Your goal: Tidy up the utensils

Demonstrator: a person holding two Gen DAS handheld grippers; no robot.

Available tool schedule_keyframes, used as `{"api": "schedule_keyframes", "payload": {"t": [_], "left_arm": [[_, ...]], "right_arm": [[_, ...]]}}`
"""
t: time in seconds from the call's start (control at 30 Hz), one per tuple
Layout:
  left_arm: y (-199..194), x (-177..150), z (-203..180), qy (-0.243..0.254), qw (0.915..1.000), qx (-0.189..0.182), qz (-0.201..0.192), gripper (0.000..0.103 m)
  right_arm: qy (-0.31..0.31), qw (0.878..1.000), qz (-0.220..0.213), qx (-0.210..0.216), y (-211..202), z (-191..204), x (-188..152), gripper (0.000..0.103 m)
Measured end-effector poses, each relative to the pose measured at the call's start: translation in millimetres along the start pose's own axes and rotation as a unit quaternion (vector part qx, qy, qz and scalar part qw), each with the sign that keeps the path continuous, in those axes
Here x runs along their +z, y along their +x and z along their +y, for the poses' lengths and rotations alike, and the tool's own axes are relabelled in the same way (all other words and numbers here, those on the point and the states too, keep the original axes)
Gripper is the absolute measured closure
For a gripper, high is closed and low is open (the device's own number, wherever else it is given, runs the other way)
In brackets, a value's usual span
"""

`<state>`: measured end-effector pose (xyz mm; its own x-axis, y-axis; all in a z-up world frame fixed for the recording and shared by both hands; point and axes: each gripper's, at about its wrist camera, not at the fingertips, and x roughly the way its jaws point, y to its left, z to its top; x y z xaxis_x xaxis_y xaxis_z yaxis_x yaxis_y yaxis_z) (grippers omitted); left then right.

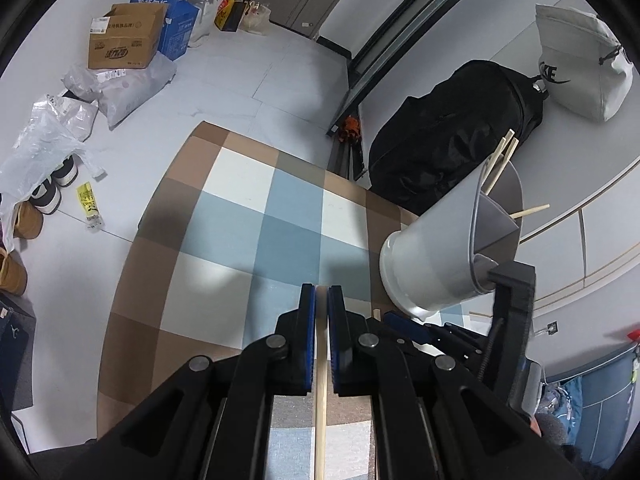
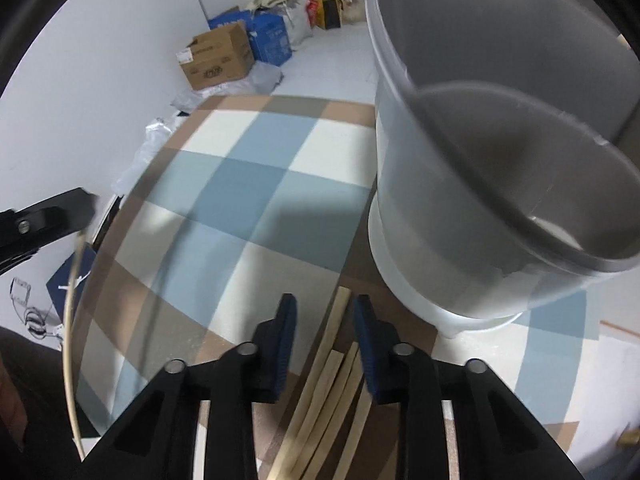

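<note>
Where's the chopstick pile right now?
In the right wrist view, the loose chopsticks lie on the checkered table between the open right gripper, just left of the grey holder.

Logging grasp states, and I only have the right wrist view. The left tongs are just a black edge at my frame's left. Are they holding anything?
Observer: Yes. The left tongs are shut on one wooden chopstick.
Operator: Is anything already inside the grey utensil holder? I mostly see its wall.
Observer: Yes, a few chopsticks stick out of the utensil holder.
Operator: Is it a single open cup?
Observer: No, inner dividers split it into compartments.
</note>
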<state>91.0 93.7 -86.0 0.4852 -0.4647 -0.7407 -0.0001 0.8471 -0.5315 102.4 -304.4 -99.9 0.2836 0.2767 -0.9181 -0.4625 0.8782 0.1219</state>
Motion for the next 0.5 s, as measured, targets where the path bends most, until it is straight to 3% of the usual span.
{"api": "schedule_keyframes", "payload": {"t": [0.17,0.27,0.5], "left_arm": [[0,1,3,-0.006,1.0000,-0.002,-0.001,0.101],[-1,2,3,-0.007,1.0000,-0.003,-0.002,0.101],[-2,-1,1,0.003,0.9999,0.006,-0.010,0.101]], "right_arm": [[-0.009,1.000,0.000,-0.009,3,4,5,0.080],[-0.019,1.000,-0.005,-0.020,4,11,5,0.094],[-0.023,0.998,-0.053,-0.017,-9,20,0,0.097]]}}
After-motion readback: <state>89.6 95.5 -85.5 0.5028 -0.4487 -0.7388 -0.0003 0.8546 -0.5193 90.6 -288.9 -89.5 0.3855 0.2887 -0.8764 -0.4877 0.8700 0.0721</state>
